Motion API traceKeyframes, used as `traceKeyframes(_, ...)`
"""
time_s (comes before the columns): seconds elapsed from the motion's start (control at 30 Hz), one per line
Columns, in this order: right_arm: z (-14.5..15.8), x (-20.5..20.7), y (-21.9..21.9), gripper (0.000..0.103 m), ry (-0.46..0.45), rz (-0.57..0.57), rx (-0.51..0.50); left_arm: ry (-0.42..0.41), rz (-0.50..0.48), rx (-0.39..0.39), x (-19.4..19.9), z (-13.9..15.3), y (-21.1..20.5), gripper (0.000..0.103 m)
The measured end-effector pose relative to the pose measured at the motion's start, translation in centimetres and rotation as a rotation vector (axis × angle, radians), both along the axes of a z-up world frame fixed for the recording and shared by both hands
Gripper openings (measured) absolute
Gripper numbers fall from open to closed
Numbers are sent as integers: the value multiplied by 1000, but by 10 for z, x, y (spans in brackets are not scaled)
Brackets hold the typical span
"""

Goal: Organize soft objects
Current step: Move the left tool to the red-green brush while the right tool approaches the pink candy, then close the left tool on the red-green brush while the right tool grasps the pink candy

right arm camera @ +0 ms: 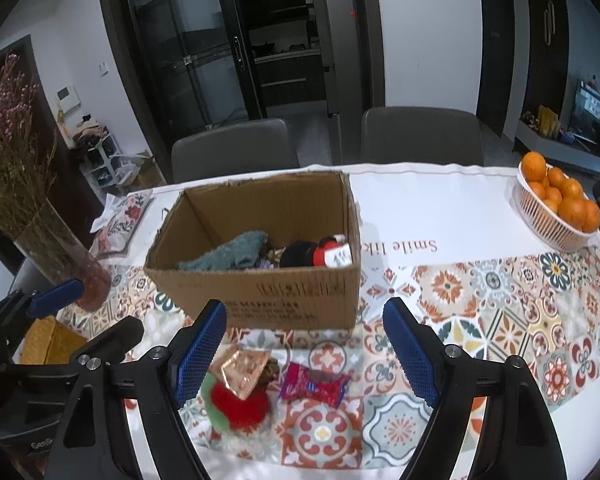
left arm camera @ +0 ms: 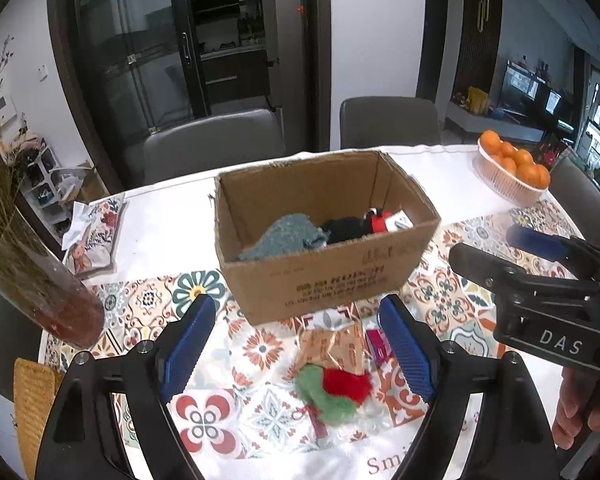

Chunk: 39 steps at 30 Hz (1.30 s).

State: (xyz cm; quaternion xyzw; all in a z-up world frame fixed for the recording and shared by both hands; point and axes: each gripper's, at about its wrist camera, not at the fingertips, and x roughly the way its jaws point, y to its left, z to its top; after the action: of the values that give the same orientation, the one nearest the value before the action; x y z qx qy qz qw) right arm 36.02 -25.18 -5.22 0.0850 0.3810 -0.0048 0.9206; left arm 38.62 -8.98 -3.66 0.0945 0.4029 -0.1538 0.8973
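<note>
Between your left gripper's (left arm camera: pixel 298 340) spread jaws nothing is held; a red-and-green soft toy (left arm camera: pixel 332 394) and a gold wrapper (left arm camera: pixel 334 346) lie on the tablecloth (left arm camera: pixel 160 224) beneath. Your right gripper (right arm camera: pixel 304 350) is likewise spread and empty, above a red candy packet (right arm camera: pixel 314 386). Beyond stands the cardboard box (left arm camera: pixel 324 276), holding a teal cloth (left arm camera: pixel 284 236) and a black toy (left arm camera: pixel 346 228).
</note>
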Motion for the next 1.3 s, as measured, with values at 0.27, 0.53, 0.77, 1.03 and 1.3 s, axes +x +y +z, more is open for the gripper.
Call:
traceKeyframes(0.27, -21, -15, -3, 81, 24, 12, 17, 54, 11, -11, -18, -24, -2, 84)
traceKeyframes(0.53, -44, -19, -3, 81, 56, 49, 8, 122, 36, -30, -31, -54, -4, 84)
traceKeyframes(0.77, -63, -17, -4, 81, 103, 103, -26, 184, 70, -39, -37, -80, -8, 84)
traceKeyframes(1.03, -84, -4, -4, 81, 178, 194, -95, 248, 97, -41, -38, -108, -17, 84)
traceKeyframes(1.3, -106, 11, -1, 81, 245, 316, -179, 314, 109, -25, -34, -140, -26, 84)
